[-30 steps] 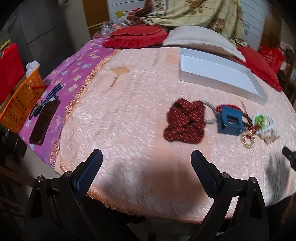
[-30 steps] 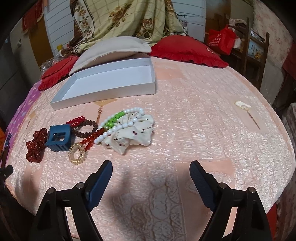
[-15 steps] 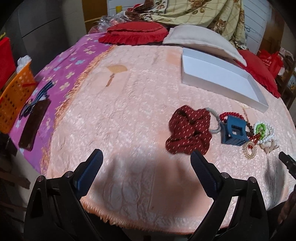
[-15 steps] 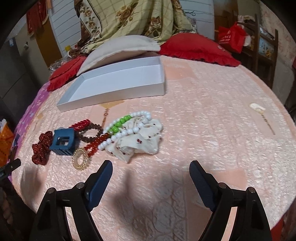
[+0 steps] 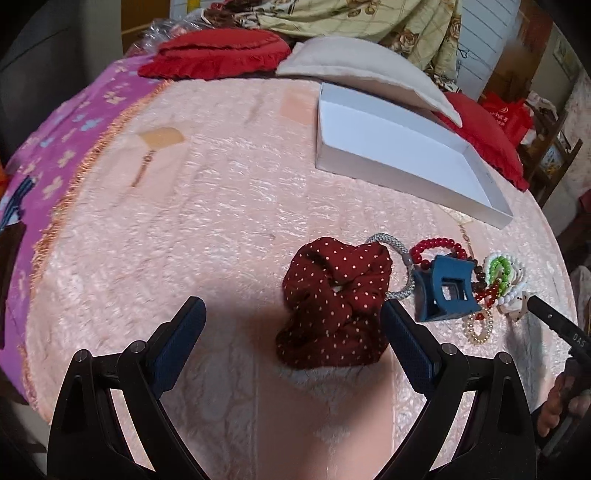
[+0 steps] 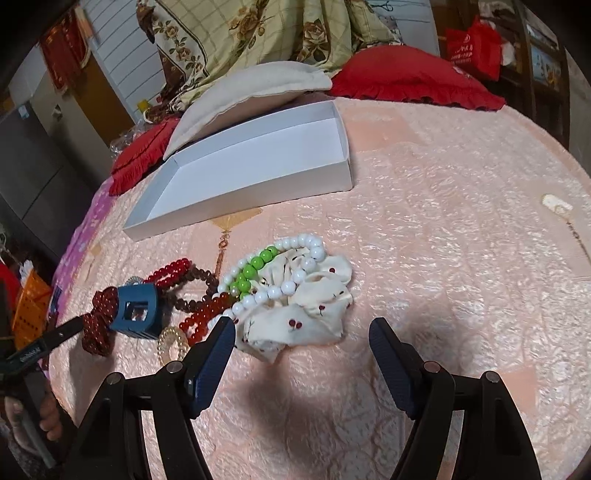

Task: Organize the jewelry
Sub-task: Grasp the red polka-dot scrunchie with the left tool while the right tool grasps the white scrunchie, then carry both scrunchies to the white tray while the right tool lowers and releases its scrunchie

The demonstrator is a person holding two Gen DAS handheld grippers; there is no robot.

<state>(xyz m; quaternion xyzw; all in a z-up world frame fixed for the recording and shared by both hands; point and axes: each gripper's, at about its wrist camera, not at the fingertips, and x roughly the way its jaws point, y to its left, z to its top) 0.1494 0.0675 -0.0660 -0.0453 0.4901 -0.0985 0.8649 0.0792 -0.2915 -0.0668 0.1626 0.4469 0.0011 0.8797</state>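
Your jewelry lies in one tangled heap on the peach bedspread (image 6: 424,229), so parts are hard to see: the grey cord hair tie (image 5: 400,264) is half tucked under the dark red dotted scrunchie (image 5: 334,302), and the brown bead bracelet (image 6: 199,291) hides partly behind the blue claw clip (image 6: 137,311). The white bead necklace (image 6: 295,258) and green beads (image 6: 255,267) rest on the cream cherry scrunchie (image 6: 306,310); red beads (image 6: 201,317) and a clear coil hair tie (image 6: 171,343) lie just beside it. Your left gripper (image 5: 293,341) has its fingers spread wide with nothing in them, the red scrunchie between the tips. Your right gripper (image 6: 301,341) is spread wide too, bare, with the cream scrunchie just past its fingers. The white box (image 6: 314,184) sits beyond the heap, open. There is bare bedspread to the right, where a small cream thing (image 6: 556,202) lies, too small to name. Pillows (image 6: 255,92) and a flowered blanket (image 6: 258,33) are piled at the back.
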